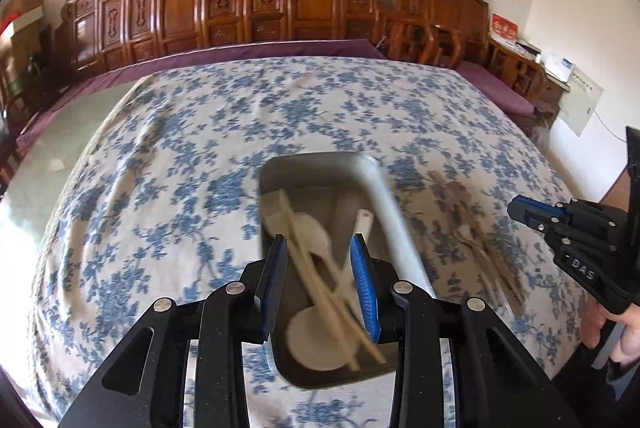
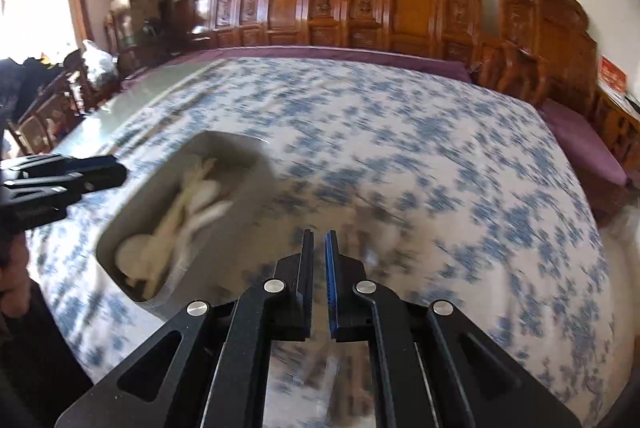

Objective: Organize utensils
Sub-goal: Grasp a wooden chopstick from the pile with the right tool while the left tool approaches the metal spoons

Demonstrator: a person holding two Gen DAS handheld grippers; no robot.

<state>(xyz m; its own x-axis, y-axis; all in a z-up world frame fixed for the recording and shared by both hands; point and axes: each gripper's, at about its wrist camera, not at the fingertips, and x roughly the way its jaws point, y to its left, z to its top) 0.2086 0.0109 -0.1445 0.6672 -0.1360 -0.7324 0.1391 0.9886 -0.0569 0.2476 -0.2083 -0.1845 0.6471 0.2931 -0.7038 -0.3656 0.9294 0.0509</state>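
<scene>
Left claw (image 1: 320, 248) wide, empty | right claw (image 2: 319, 240) nearly closed, empty

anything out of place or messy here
Yes: brown wooden utensils lie loose on the blue floral tablecloth, right of the grey rectangular tray. Inside it, pale chopsticks and white spoons lie crisscrossed.

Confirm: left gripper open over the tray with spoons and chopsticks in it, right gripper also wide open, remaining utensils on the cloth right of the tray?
Not quite. The right gripper is nearly shut, its pads almost together, as the right wrist view shows. The rest holds: the left gripper is open over the tray holding spoons and chopsticks, with the remaining utensils on the cloth.
</scene>
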